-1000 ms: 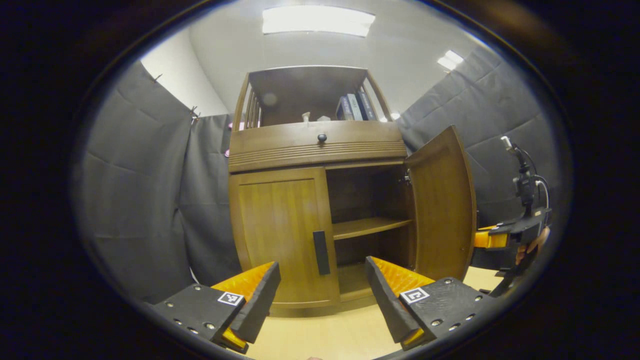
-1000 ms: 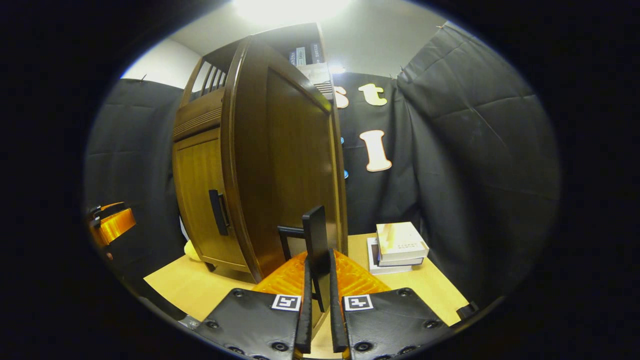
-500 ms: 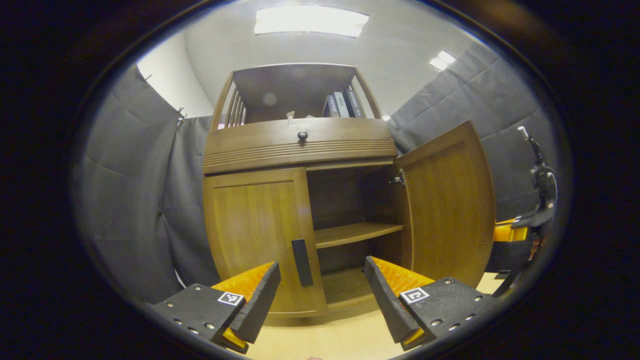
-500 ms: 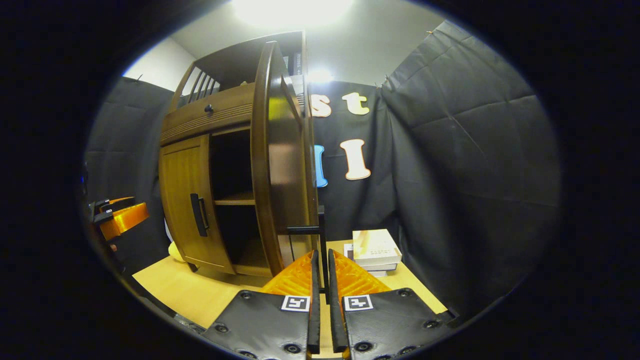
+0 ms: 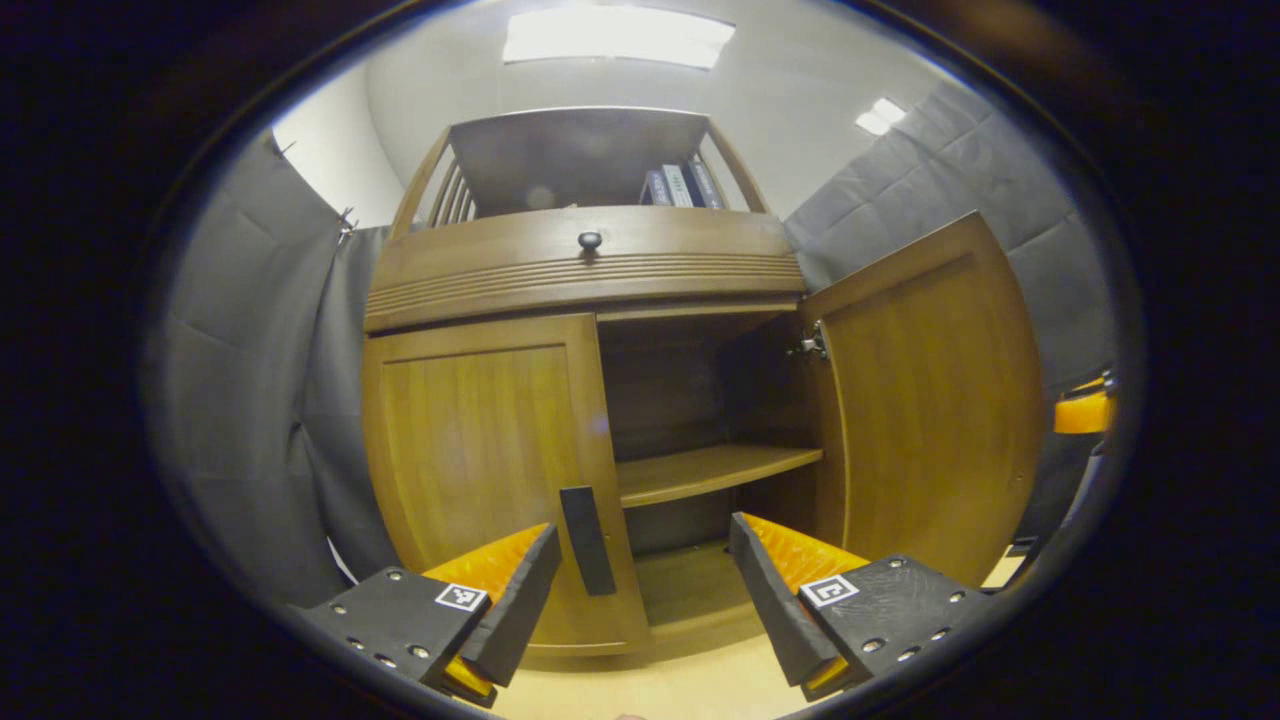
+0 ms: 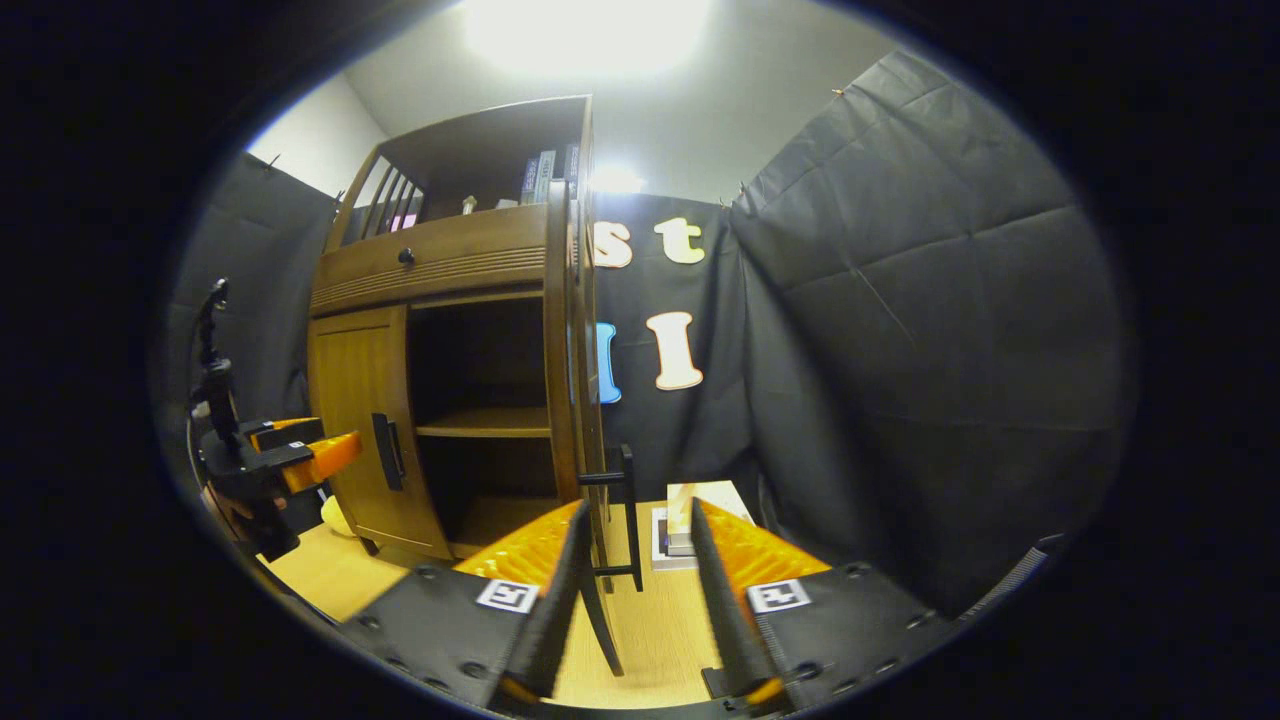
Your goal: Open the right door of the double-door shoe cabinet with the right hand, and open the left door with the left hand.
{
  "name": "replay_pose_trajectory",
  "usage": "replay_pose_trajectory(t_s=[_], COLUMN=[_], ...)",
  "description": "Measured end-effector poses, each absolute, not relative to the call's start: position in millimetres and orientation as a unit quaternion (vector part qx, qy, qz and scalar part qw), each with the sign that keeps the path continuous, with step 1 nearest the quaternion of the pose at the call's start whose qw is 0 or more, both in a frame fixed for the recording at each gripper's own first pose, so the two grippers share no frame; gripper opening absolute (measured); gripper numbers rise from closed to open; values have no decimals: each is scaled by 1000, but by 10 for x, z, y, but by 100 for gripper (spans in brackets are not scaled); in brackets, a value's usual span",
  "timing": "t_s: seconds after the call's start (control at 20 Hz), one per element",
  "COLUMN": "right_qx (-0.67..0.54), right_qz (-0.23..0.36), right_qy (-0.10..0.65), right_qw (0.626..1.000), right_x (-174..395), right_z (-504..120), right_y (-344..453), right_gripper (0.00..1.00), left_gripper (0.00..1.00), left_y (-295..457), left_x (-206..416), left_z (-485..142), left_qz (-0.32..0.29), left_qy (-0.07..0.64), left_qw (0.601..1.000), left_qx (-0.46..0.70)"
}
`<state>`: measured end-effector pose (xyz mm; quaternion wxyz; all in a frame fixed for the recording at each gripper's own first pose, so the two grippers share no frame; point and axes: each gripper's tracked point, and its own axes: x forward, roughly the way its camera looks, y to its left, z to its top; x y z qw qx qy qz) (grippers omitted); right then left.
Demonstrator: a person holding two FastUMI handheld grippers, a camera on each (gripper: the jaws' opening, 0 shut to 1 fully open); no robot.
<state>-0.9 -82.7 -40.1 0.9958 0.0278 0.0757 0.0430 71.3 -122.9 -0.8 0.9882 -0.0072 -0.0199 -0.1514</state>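
Here, in the left gripper view, the left tongs [image 5: 640, 590] gape wide, the left door's handle [image 5: 586, 540] just ahead near their left finger; approaching skewed could knock it. In the right gripper view, the right tongs [image 6: 625, 590] stand parted around the right door's handle [image 6: 624, 520]; contact unclear, door edge-on.

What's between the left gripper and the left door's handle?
Nothing visible. The left gripper is open, and the left door's handle sits in plain sight just above its left finger. The left door is shut; the right door is swung wide, off that path.
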Motion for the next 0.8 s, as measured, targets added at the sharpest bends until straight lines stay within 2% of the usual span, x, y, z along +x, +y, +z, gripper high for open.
replay_pose_trajectory(t_s=[0.05,0.15,0.2,0.25,0.6,0.65,0.75,0.8], right_qx=[24,21,23,23,29,29,27,25], right_qz=[36,28,27,24,1,-1,-3,-4], right_qy=[73,68,68,70,87,89,93,96], right_qw=[996,997,997,997,996,996,995,995], right_x=[-56,-167,-213,-243,-371,-380,-427,-439], right_z=[-390,-338,-328,-340,-398,-407,-437,-440], right_y=[-844,-855,-849,-863,-982,-1001,-1014,-1024], right_gripper=[68,99,98,98,98,98,98,98], left_gripper=[98,100,97,100,100,97,100,93], left_y=[-1226,-1202,-1180,-1167,-1043,-1014,-1005,-1021], left_x=[820,1013,1121,1211,1831,1892,2032,2101], left_z=[-33,-110,-141,-162,-453,-491,-548,-595], left_qz=[-148,-141,-136,-131,-101,-95,-92,-91], left_qy=[-19,-15,-14,-12,12,16,27,29], left_qw=[989,990,991,991,995,995,995,995], left_qx=[-6,-8,-9,-10,-25,-28,-36,-38])
